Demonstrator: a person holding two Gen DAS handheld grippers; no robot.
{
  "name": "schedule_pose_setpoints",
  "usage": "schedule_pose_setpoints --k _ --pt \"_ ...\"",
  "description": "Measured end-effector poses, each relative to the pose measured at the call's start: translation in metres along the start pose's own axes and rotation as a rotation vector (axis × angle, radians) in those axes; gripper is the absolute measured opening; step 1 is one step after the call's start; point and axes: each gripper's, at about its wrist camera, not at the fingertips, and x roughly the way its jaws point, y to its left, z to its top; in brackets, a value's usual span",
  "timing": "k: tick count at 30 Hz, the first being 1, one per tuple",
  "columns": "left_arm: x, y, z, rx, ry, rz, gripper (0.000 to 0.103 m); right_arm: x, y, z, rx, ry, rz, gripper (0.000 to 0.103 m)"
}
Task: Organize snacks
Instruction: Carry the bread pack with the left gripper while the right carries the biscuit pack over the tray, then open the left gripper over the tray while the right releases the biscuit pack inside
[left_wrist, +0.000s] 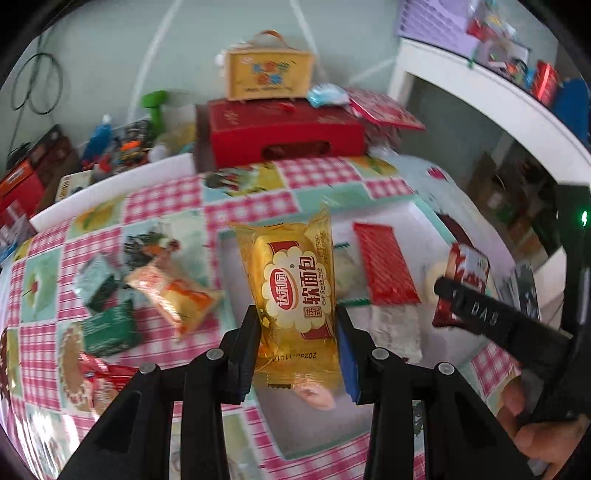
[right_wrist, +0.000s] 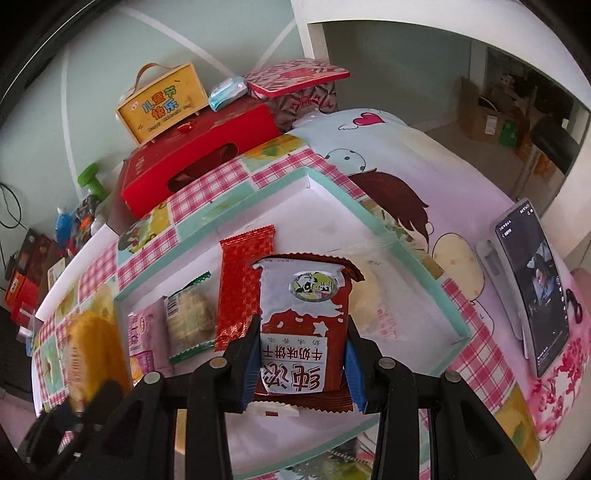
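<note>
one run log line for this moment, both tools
left tool: shut on gold soft bread packet | right tool: shut on red milk biscuit packet | both over white tray | tray holds red wrapper

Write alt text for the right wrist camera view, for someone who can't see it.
The right tool is shut on a red and white biscuit packet, held over a shallow white tray with a mint rim. In the tray lie a red foil packet, a green-edged cracker packet and a pink packet; a phone stands to the right.
</note>
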Motion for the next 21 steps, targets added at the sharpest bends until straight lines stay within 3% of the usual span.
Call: schedule_pose_setpoints --k 16,18,21 --pt "0.022 -0.020 -0.001 0.065 -0.007 0.008 0.042 0.006 0.005 -0.002 -0.009 0.002 0.029 0.045" --pt "0.020 -0.020 -0.001 0.071 -0.010 0.020 0.050 0.005 0.004 -0.001 -0.006 0.003 0.036 0.045" --pt "0.017 -0.019 0.001 0.071 -0.006 0.030 0.054 0.006 0.004 -0.001 -0.005 0.010 0.019 0.046"
